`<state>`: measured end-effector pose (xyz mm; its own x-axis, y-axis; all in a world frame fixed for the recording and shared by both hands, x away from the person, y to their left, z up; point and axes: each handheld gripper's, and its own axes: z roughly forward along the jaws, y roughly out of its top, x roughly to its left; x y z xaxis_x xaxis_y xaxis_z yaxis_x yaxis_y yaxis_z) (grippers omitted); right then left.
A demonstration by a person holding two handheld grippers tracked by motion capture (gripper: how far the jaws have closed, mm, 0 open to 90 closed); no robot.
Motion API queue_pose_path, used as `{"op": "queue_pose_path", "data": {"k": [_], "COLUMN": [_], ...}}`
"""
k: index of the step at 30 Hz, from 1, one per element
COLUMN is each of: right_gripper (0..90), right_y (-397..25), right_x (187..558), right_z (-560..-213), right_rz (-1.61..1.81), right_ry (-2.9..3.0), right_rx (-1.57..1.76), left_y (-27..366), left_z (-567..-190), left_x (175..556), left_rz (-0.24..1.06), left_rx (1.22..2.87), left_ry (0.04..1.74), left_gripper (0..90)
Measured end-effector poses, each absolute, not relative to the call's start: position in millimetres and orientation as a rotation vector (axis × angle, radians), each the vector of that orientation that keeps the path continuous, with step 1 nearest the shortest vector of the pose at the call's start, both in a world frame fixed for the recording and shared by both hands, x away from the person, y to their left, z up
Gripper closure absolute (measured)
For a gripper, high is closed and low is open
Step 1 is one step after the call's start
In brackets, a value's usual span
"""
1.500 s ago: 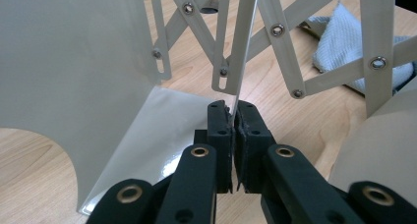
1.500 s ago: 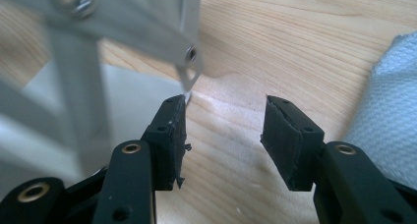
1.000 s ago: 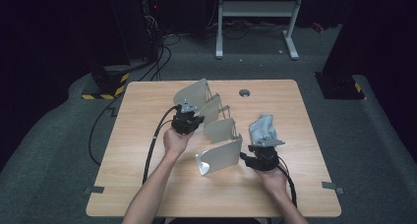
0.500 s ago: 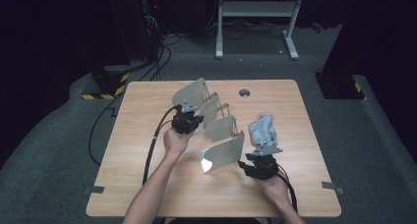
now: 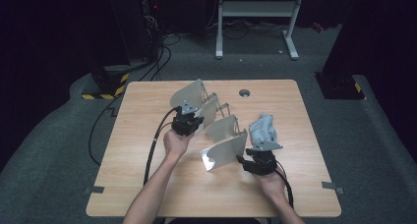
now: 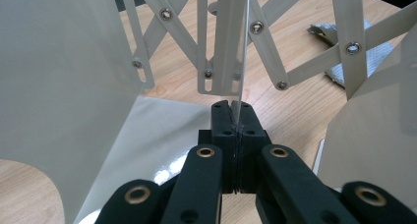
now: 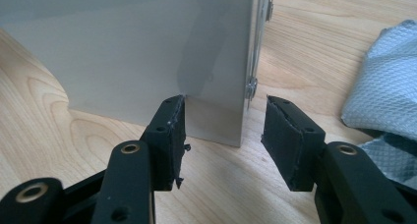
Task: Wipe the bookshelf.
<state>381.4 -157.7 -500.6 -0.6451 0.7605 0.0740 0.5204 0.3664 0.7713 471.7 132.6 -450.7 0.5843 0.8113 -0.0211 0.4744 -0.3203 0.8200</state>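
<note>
On the wooden table (image 5: 147,184), seen from the high view, the person's left forearm reaches up from the bottom edge with the left hand (image 5: 176,141) wrapped around the left gripper (image 5: 187,122), its cable trailing back toward the near-left corner. From the left gripper view, its two black jaws are pressed together on the thin edge of an upright metal plate belonging to the folding rack (image 6: 231,52), whose crossed, riveted slats fan out beyond the jaws. That rack (image 5: 216,126) stands near the middle of the table, stretched on a diagonal from the far left toward the near right, with several curved plates standing on edge. The right hand (image 5: 269,182) comes in from the bottom right and holds the right gripper (image 5: 246,161) at the nearest plate. In the right gripper view the right gripper (image 7: 223,130) has its jaws spread, one on each side of the plate's (image 7: 147,52) lower corner; the left-hand jaw touches or nearly touches the plate's face, while the other stands apart from its edge. A grey-blue cloth (image 5: 263,131) lies crumpled just beyond the right gripper, beside the rack's near end, and its textured weave also shows at the right edge (image 7: 388,86) of the right gripper view. A small round metal fitting (image 5: 244,93) sits in the tabletop near the far edge, well apart from both hands.
</note>
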Motion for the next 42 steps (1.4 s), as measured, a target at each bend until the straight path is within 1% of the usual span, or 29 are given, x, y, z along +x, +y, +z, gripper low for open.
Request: {"op": "queue_pose_path", "data": {"k": [28,36,42], "right_gripper": [48.4,48.1,47.7], "right_y": [-175,-174,-164], "right_x": [402,400,388], "right_z": [-498,-498,-496], "right_rz": [1.144,1.134,1.153], "right_ry": [2.313,2.307,2.312], "right_rx": [1.198,1.192,1.147], "left_y": [135,137,137], "left_z": [-449,-449,-449], "left_x": [462,460,456], "left_rz": [0.509,0.524,0.536], "left_rx": [1.974,1.982,1.996], "left_ry": [1.083,1.089,1.082], "left_gripper": [88.8,88.7,89.2]}}
